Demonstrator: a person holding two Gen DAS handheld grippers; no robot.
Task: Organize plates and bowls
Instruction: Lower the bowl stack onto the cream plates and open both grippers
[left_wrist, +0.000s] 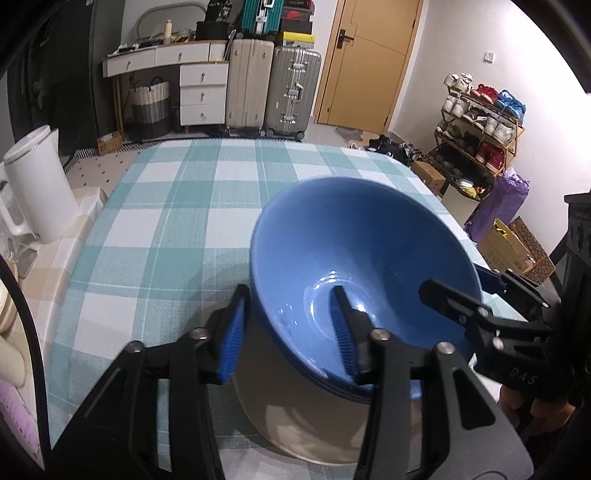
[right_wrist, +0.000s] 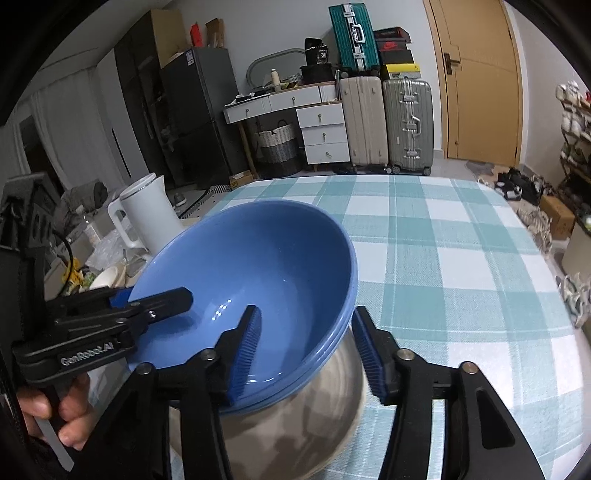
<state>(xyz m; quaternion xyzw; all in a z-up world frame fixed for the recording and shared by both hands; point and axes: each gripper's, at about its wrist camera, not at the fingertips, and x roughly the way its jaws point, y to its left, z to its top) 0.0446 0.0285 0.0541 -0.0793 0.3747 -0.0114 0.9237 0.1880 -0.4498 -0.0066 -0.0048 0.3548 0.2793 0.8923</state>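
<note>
I had both pairs of tongs straddling the rim of the blue bowl (left_wrist: 354, 258), one on each side of it. My left tongs (left_wrist: 290, 332) stood apart, with one blue-padded finger outside the bowl's wall on its left and the other inside the basin; I could see a gap between the pads and the wall, so they were not pressing on it. My right tongs (right_wrist: 308, 350) were likewise apart, one finger dipping inside the basin and the other outside the rim on the right, again with clear space either side of the wall. The blue bowl looked to be the top of a nested stack, since several blue rims (right_wrist: 325, 354) showed one under another just below its lip. That stack sat in a larger pale bowl (right_wrist: 295, 424) with a shiny, mottled side, directly beneath both tongs. The pale bowl rested on the counter (right_wrist: 461, 277), which was covered with a teal and white checked cloth stretching away ahead of the tongs. From the left camera, the right tongs (left_wrist: 448, 291) appeared at the bowl's far right rim; from the right camera, the left tongs (right_wrist: 159, 299) reached in over its left rim, with a hand (right_wrist: 59, 413) gripping the handle below. Beyond the left tongs, off the cloth's left edge, stood a white kettle (right_wrist: 147, 214). Far ahead, past the counter, were suitcases (right_wrist: 406, 125) and a white drawer unit (right_wrist: 325, 133).
</note>
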